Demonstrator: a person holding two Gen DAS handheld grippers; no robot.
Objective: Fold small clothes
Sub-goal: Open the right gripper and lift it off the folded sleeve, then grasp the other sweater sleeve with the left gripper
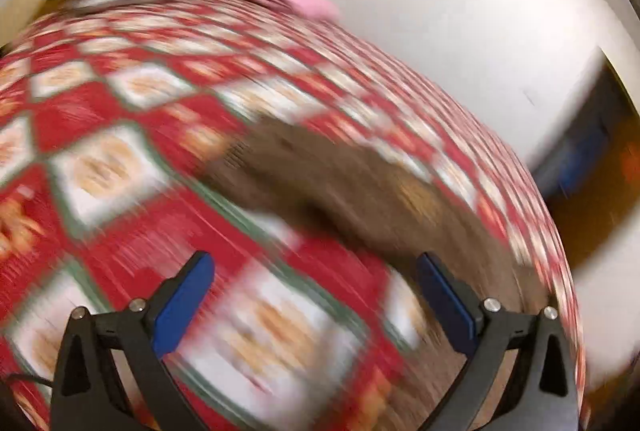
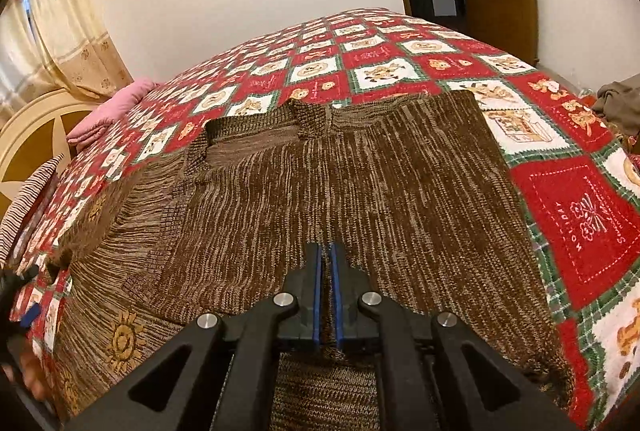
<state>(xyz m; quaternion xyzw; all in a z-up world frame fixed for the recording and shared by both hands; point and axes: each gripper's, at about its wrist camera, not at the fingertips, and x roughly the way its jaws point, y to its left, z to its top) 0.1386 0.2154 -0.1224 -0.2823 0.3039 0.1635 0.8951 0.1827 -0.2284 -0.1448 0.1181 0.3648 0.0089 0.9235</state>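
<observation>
1. The right gripper (image 2: 327, 271) angles downward over the near edge of the bed, its blue pads pressed together on a fold of the brown knitted sweater (image 2: 328, 183).
2. The sweater lies spread on the red and white patchwork bedspread (image 2: 580, 215), its collar toward the far side and a sleeve folded across its left part.
3. The left gripper (image 1: 316, 283) also tilts downward above the bedspread (image 1: 120, 119), its two blue pads standing wide apart with nothing between them.
4. The left wrist view is heavily blurred; the sweater (image 1: 340, 183) shows only as a brown patch just beyond the open fingers.
5. In the right wrist view, the left gripper (image 2: 16, 295) appears at the far left edge, beside the sweater's left side, with part of a hand (image 2: 32, 371) below it.
6. A pink folded cloth (image 2: 116, 107) lies at the far left of the bed.
</observation>
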